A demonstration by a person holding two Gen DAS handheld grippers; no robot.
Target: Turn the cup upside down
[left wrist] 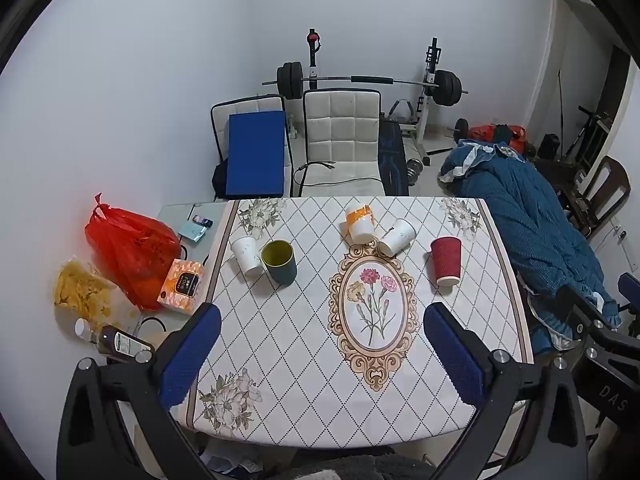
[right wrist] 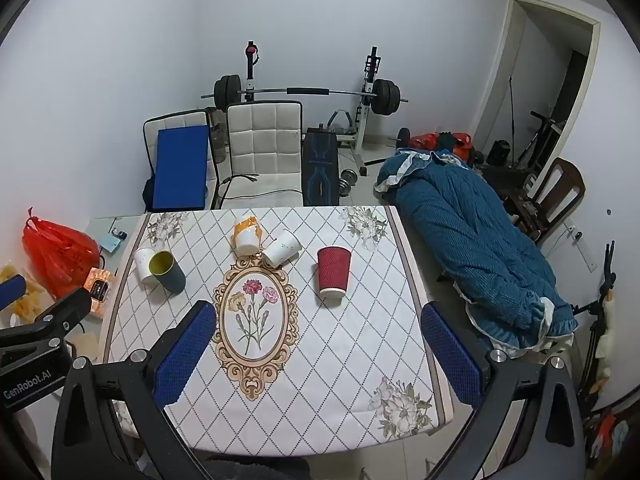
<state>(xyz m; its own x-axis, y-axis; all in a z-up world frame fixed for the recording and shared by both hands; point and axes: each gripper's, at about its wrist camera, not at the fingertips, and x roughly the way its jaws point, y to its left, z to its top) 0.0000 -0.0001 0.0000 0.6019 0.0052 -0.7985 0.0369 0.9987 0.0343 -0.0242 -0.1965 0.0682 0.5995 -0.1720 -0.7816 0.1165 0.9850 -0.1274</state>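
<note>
Hovering both grippers, left gripper (left wrist: 322, 356) and right gripper (right wrist: 318, 354), wide and empty above the worktop (left wrist: 280, 360), we judged no grasp started; green cup (left wrist: 279, 261) stood upright far-left, needing reach.

The tablecloth (left wrist: 304, 360) is white with a dark diamond lattice, grey flowers at the corners and a tan oval framing pink and yellow carnations. Cups: one red (left wrist: 445, 261) and ribbed, one teal (left wrist: 280, 262) with a yellow-green inside, two white (left wrist: 246, 255), one white-and-orange (left wrist: 359, 221). The pads (left wrist: 192, 360) are blue. The bag (left wrist: 132, 256) is red.
</note>
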